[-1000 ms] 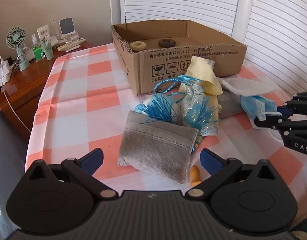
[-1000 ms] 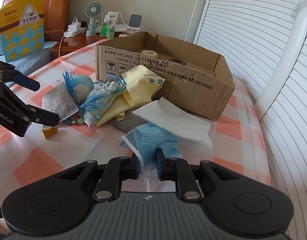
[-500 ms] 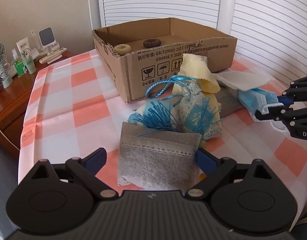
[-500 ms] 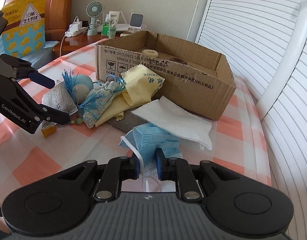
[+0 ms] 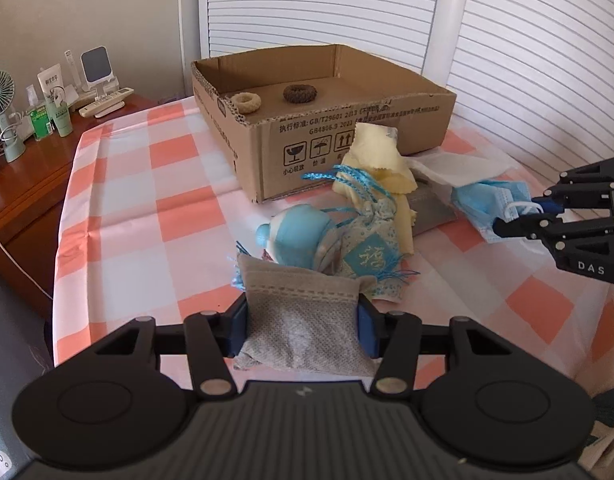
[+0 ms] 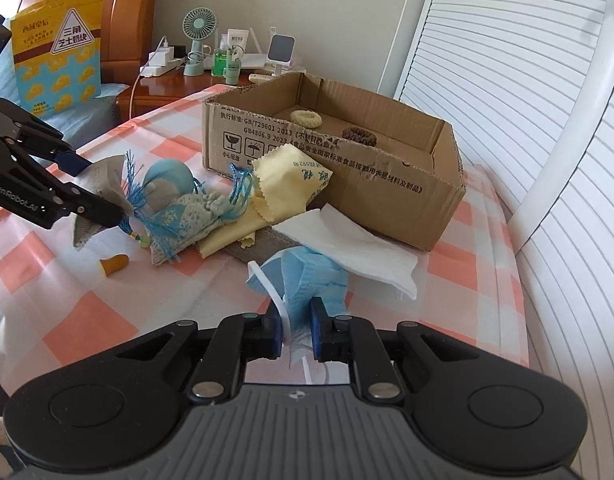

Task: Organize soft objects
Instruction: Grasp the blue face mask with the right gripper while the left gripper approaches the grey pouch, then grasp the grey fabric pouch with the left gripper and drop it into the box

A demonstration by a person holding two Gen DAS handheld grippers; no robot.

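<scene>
My left gripper (image 5: pixel 303 326) is shut on a grey fabric pouch (image 5: pixel 303 320) and holds it just off the checked tablecloth; it shows at the left of the right wrist view (image 6: pixel 101 196). My right gripper (image 6: pixel 295 334) is shut on a blue face mask (image 6: pixel 307 280), also visible in the left wrist view (image 5: pixel 491 200). Between them lies a pile: a blue round plush (image 5: pixel 303 236), a blue tasselled sachet (image 5: pixel 371 252), a yellow cloth (image 5: pixel 375 156) and a white tissue (image 6: pixel 355 248). An open cardboard box (image 5: pixel 347 136) behind holds two hair rings (image 5: pixel 247 102).
A small orange earplug (image 6: pixel 115 264) lies on the cloth near the pile. A grey pad (image 6: pixel 263 246) lies under the yellow cloth. A wooden nightstand (image 5: pixel 23 184) with a fan and bottles stands at the left. White shutters rise behind the box.
My left gripper has closed on the grey pouch and lifted it from the pile. My right gripper has raised the blue mask a little.
</scene>
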